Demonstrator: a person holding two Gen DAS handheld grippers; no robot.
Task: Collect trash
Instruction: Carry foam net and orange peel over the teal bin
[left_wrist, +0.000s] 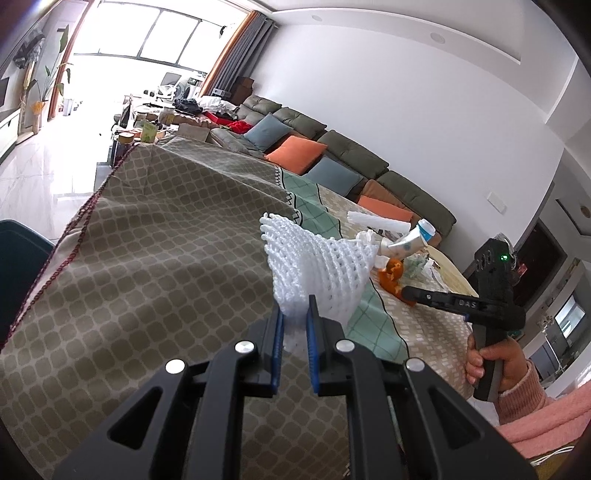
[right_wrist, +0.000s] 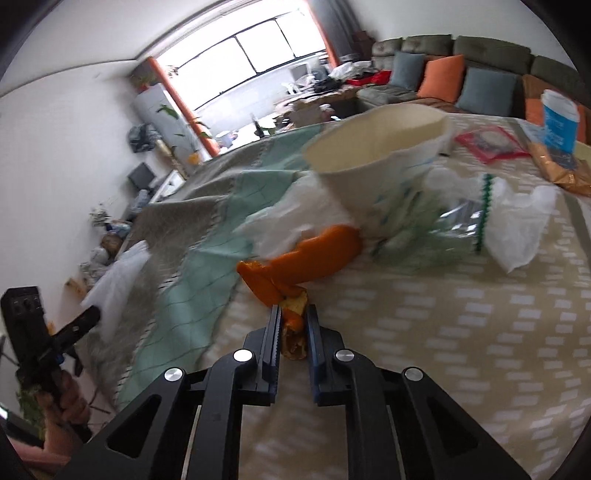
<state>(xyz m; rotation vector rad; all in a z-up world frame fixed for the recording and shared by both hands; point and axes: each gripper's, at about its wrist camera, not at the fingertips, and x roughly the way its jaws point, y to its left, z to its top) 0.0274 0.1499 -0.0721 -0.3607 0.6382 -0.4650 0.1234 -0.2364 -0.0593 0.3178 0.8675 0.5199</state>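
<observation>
My left gripper (left_wrist: 294, 308) is shut on a white foam fruit net (left_wrist: 317, 266) and holds it above the patterned tablecloth (left_wrist: 159, 236). My right gripper (right_wrist: 293, 317) is shut on an orange peel (right_wrist: 310, 254), which trails forward onto the cloth. In the left wrist view the right gripper (left_wrist: 410, 293) reaches toward the peel (left_wrist: 393, 275). Behind the peel lies a tipped paper cup (right_wrist: 384, 155), crumpled clear plastic wrap (right_wrist: 461, 221) and white tissue (right_wrist: 291, 218). The left gripper with the net (right_wrist: 118, 273) shows at the left of the right wrist view.
More trash lies farther on the table: a blue and white cup (right_wrist: 559, 120), a red packet (right_wrist: 487, 142), an orange snack bag (right_wrist: 561, 168), a white foam strip (left_wrist: 378, 221). A sofa with cushions (left_wrist: 295, 153) stands beyond. A dark chair (left_wrist: 18, 247) is at the table's left edge.
</observation>
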